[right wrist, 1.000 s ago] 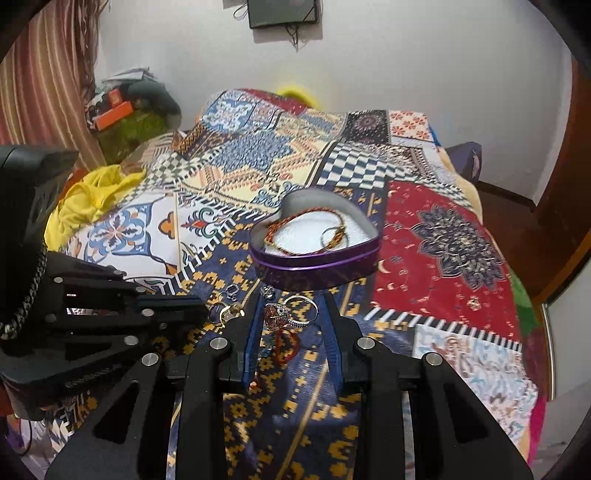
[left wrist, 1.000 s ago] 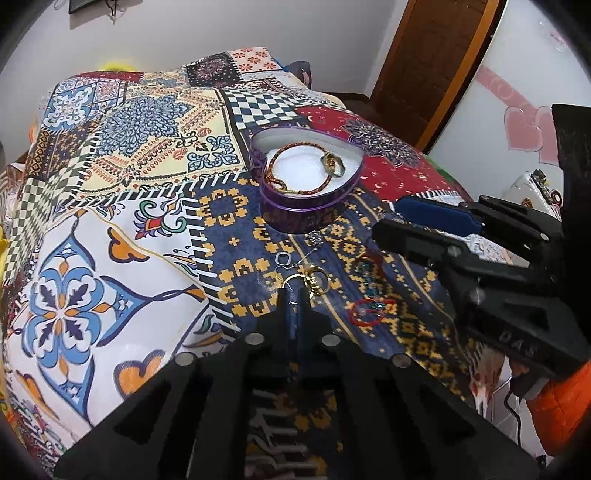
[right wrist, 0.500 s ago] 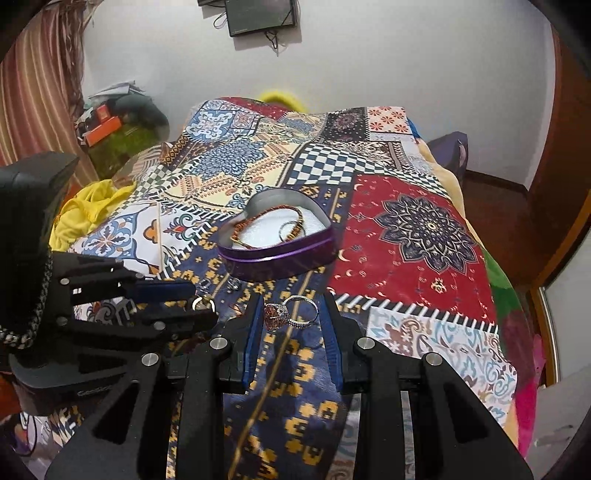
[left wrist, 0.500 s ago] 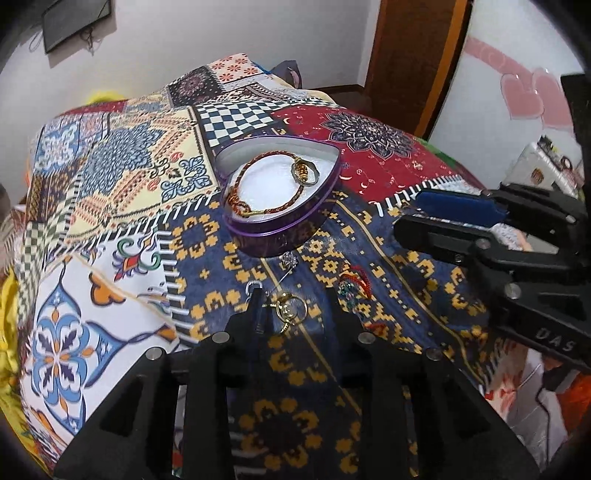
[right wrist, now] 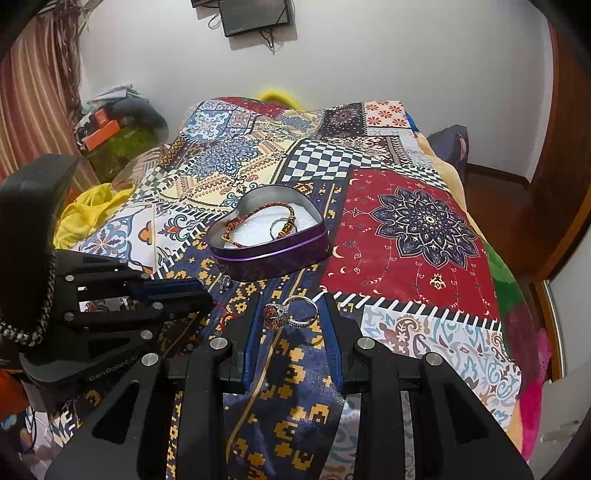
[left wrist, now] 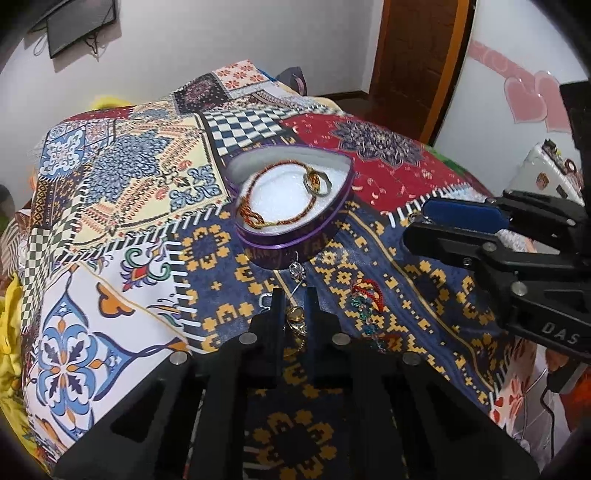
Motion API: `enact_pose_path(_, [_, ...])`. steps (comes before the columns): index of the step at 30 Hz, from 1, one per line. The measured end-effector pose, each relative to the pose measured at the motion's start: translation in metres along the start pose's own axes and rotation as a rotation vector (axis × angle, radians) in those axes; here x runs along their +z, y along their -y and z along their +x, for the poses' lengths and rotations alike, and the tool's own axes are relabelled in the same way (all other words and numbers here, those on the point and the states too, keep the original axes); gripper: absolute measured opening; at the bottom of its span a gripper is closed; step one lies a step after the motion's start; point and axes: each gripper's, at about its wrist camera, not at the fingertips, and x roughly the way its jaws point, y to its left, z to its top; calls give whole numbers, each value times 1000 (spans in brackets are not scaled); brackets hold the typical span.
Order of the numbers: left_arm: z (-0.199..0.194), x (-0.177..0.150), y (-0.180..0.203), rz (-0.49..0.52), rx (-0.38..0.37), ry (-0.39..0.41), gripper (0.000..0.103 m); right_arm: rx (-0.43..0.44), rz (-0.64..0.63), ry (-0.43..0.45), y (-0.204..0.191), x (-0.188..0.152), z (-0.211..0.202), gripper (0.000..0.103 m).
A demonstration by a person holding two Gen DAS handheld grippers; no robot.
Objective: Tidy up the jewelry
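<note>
1. Two grippers in play here. Closest to the lens, the left gripper [left wrist: 294, 295] has its jaws pinched in tight on a gold ring [left wrist: 295, 316], which sits just back of the tips, over the navy-and-gold patch of the patchwork bedspread [left wrist: 122, 206]
2. Same deal on the other side: the right gripper [right wrist: 290, 306] is clamped onto a silver ring with an amber stone [right wrist: 290, 314], wedged crosswise between the blue pads [right wrist: 252, 325], stone toward the left finger. You can also spot this gripper from the left cam, off to the right [left wrist: 424, 225]
3. Just past the left tips, a few loose bits lie on the blanket: a small silver earring [left wrist: 297, 270] right at the foot of the tin, and a tangle of red and teal beaded jewelry [left wrist: 364, 295] a little to the right
4. Further out is the purple heart-shaped tin [left wrist: 291, 206], open, white padding inside. In it there's a red-and-gold braided bracelet [left wrist: 266, 199] looped around, plus a gold ring [left wrist: 317, 181] near the back right
5. Way back: a wooden door [left wrist: 417, 55], pink heart stickers [left wrist: 532, 98] on the right wall, a dark wall-mounted screen [right wrist: 255, 14], and a yellow cloth [right wrist: 86, 214] bunched at the bed's left edge
</note>
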Motion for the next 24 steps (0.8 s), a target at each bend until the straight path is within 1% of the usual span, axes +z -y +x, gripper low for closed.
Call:
enact_pose_path(9, [-44,10,-11,-35,-12,99,8,-3,15,38,1,12,-8,28])
enact_pose_path(14, [-60,20,-20,-56,-18,142,8,-6,12,63,-1,22,-12,28])
enact_pose_path(20, [-64,32,-25,-53,-6,176,8,-6,6,94,-3,35,-14,28])
enact_pose_path(24, [-59,41,-30,-62,-16,186,8,-7,2,104,-4,43,-11,28])
